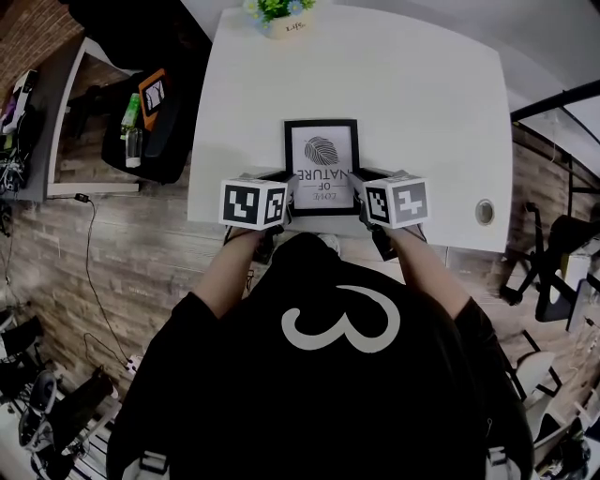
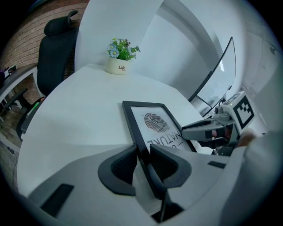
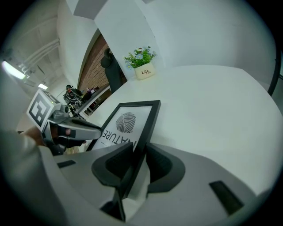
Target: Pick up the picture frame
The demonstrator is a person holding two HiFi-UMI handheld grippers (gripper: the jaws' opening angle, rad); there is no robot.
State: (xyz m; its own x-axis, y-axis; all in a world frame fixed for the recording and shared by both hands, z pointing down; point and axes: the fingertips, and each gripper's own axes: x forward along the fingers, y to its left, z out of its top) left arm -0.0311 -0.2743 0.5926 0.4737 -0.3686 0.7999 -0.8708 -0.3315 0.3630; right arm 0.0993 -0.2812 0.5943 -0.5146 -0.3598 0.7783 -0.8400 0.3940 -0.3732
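A black picture frame (image 1: pixel 322 165) with a white leaf print lies near the front edge of the white table (image 1: pixel 422 103). My left gripper (image 1: pixel 281 180) is shut on the frame's left rail, and the left gripper view shows that rail (image 2: pixel 132 126) running between the jaws of the left gripper (image 2: pixel 142 160). My right gripper (image 1: pixel 362 180) is shut on the right rail, which the right gripper view shows (image 3: pixel 149 121) pinched in the right gripper (image 3: pixel 139 161). Whether the frame is off the tabletop cannot be told.
A small potted plant (image 1: pixel 281 14) stands at the table's far edge. A round cable hole (image 1: pixel 485 211) sits at the table's near right. Left of the table is a black chair (image 1: pixel 159 127) with a green bottle (image 1: pixel 130 117) beside it.
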